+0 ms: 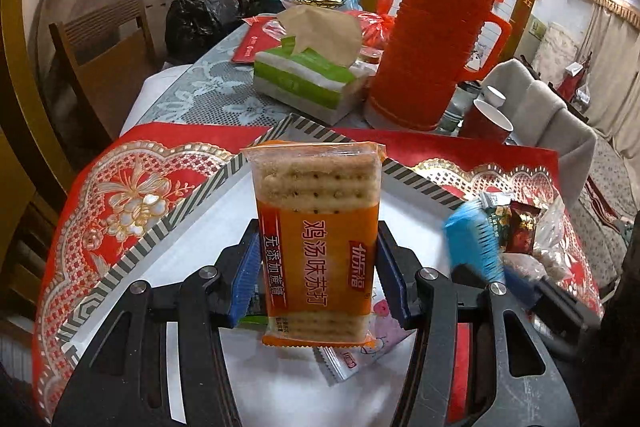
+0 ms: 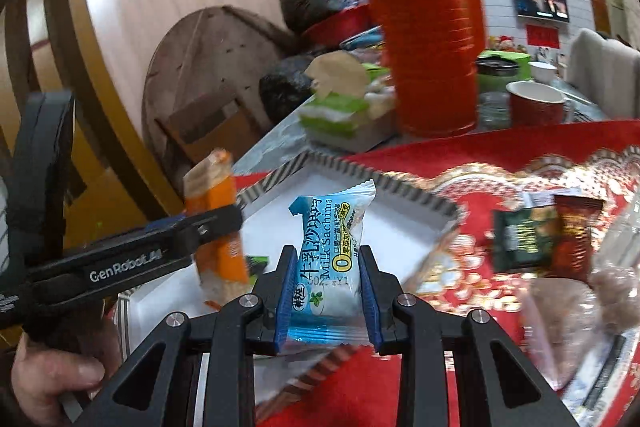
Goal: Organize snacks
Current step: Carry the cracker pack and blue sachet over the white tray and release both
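My left gripper is shut on an orange soda cracker packet, held upright above a white tray with a striped rim. That packet and the left gripper also show in the right wrist view. My right gripper is shut on a blue milk sachima packet, held above the tray's near edge. The blue packet shows blurred at the tray's right in the left wrist view. Other wrapped snacks lie in the tray under the cracker packet.
A red and gold mat lies under the tray. A dark green packet, a dark red packet and a clear bag lie on the mat at right. A red thermos, tissue pack and red cup stand behind.
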`<state>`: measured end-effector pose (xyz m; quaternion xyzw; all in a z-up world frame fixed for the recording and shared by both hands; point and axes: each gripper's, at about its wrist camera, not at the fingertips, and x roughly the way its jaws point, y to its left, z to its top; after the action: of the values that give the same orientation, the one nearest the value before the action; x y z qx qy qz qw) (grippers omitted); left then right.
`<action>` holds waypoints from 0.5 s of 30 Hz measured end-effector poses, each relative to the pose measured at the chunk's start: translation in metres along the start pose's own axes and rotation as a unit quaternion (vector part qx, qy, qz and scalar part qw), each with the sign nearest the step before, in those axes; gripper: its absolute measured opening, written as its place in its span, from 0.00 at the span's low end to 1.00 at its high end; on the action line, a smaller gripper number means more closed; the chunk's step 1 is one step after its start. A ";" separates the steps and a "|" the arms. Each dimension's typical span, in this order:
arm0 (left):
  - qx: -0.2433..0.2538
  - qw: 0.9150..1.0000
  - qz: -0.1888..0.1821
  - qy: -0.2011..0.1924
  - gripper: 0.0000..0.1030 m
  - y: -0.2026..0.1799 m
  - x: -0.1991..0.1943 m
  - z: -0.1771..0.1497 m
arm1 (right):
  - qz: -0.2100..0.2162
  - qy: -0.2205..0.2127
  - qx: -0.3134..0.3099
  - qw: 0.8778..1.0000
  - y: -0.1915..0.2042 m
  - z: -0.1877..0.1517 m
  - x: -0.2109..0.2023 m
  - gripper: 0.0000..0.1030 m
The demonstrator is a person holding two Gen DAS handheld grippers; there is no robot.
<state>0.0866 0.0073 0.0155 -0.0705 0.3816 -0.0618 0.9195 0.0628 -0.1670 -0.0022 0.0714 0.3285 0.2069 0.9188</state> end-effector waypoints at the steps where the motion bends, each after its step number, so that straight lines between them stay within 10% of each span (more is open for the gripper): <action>1: -0.001 1.000 0.001 0.000 0.52 0.001 0.001 0.001 | 0.000 0.003 -0.003 1.000 0.002 -0.001 0.003 0.28; 11: -0.010 1.000 0.024 0.009 0.52 0.008 0.010 0.004 | -0.001 0.010 -0.019 1.000 0.012 -0.009 0.013 0.28; 15: -0.020 0.999 0.038 0.022 0.57 0.014 0.018 0.003 | 0.018 0.009 0.000 1.000 0.003 -0.009 0.010 0.47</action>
<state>0.1021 0.0180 0.0025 -0.0732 0.4050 -0.0207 0.9111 0.0632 -0.1595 -0.0143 0.0758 0.3359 0.2240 0.9117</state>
